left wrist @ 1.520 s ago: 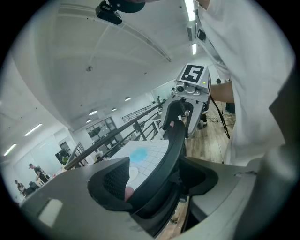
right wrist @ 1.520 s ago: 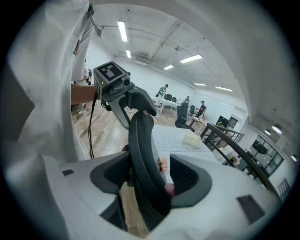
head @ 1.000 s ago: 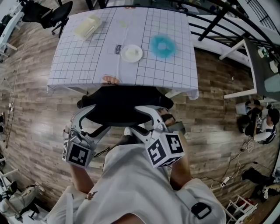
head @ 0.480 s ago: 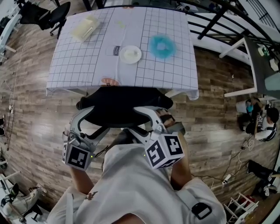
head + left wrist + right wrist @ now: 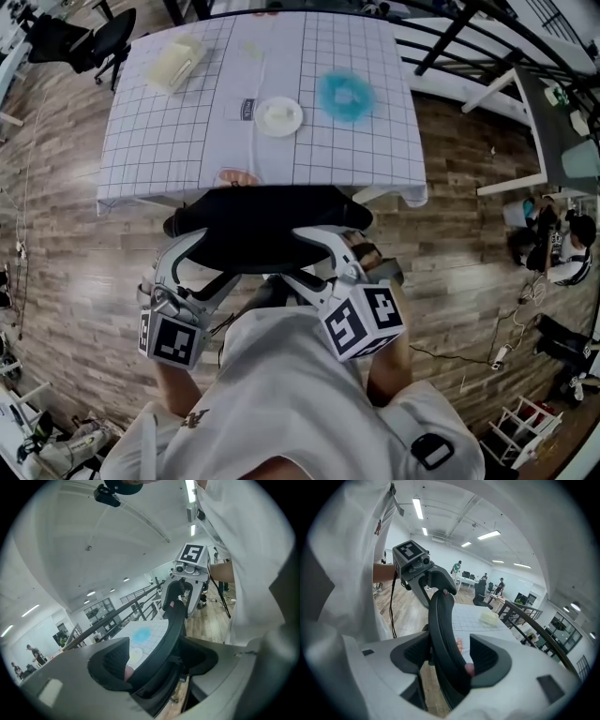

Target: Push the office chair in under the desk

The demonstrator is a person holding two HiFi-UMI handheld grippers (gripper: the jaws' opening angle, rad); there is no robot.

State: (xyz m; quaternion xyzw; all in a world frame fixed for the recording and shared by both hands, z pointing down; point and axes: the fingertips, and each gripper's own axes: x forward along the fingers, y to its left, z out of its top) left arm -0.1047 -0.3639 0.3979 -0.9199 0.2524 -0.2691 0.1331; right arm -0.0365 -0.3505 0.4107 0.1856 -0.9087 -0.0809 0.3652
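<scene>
Wood-plank floor (image 5: 56,244) all round. Desk (image 5: 169,141) at the top of the head view, draped in a white cloth with a grid of lines. White shirt (image 5: 281,394) of the person across the bottom of that view. Black chair (image 5: 262,225) hard by the middle of the desk's near edge, curved back right at the cloth's overhang, seat hidden beneath the back. Second black chair (image 5: 89,42) off past the desk's far left corner.

Left gripper (image 5: 183,242) on the left end of the back, right gripper (image 5: 323,242) on the right end, both reaching forward and down from the shirt, marker cubes nearest the body. Along the left gripper: jaws spread wide, one either side of the back's top rim, pads bearing on it. Along the right gripper: likewise wide, astride the rim and clamped on it, with a sliver of cloth showing beside one pad.

On the cloth, well apart: white plate (image 5: 279,116) near the middle, blue fluffy round thing (image 5: 345,96) to its right, pale box (image 5: 176,62) toward the far left corner.
</scene>
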